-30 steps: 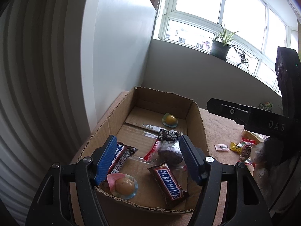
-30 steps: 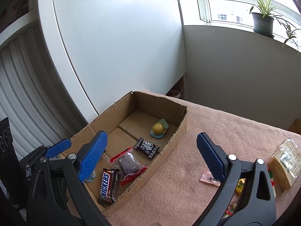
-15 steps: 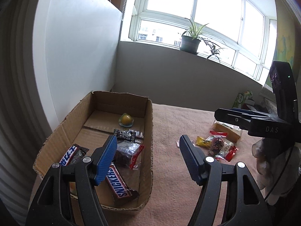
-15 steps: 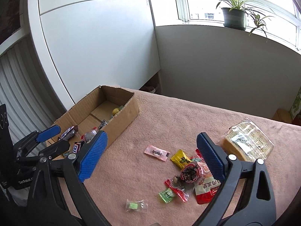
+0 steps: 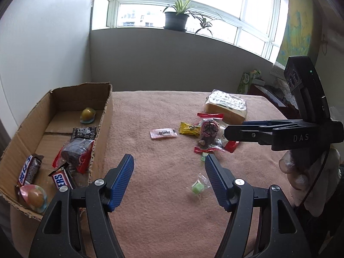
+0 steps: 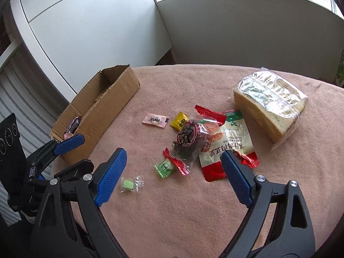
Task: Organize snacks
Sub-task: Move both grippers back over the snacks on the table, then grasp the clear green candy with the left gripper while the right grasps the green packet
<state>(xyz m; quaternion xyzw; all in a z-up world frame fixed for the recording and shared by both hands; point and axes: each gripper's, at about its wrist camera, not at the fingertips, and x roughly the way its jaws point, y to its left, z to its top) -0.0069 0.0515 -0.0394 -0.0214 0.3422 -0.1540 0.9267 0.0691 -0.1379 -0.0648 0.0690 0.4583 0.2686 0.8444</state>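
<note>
Snacks are sitting in two groups: some already in the cardboard box [image 5: 103, 116], the rest lying loose on the pink cloth [image 5: 163, 193]. In the left wrist view the box is lying at about nine o'clock, and the loose cluster at about one o'clock, well apart from it.

The left gripper [image 5: 168, 180] is hanging over bare cloth with its jaws spread wide and nothing between them. The right gripper [image 6: 173, 173] is likewise spread and empty, hovering above the loose pile. Both are probably being held open and low because a pick is coming next, not a drop (a judgement, not something shown).

Inside the box a yellow jelly cup [image 5: 87, 115] is sitting toward the far end, a black wrapped sweet [image 5: 84, 132] nearer, then a dark cake in a red wrapper [image 5: 75, 152], two Snickers bars [image 5: 61, 179] and a pink jelly cup [image 5: 34, 196] at the near corner.

Still outside are a pink sachet [image 6: 155, 119], a yellow candy [image 6: 180, 121], a dark plum packet [image 6: 189, 138], a red tofu pouch [image 6: 228, 148], a green candy [image 6: 165, 167], a small clear-wrapped green sweet [image 6: 129, 185] at seven o'clock of the pile, and a wrapped bread loaf [image 6: 268, 101] at two o'clock in the right wrist view.
</note>
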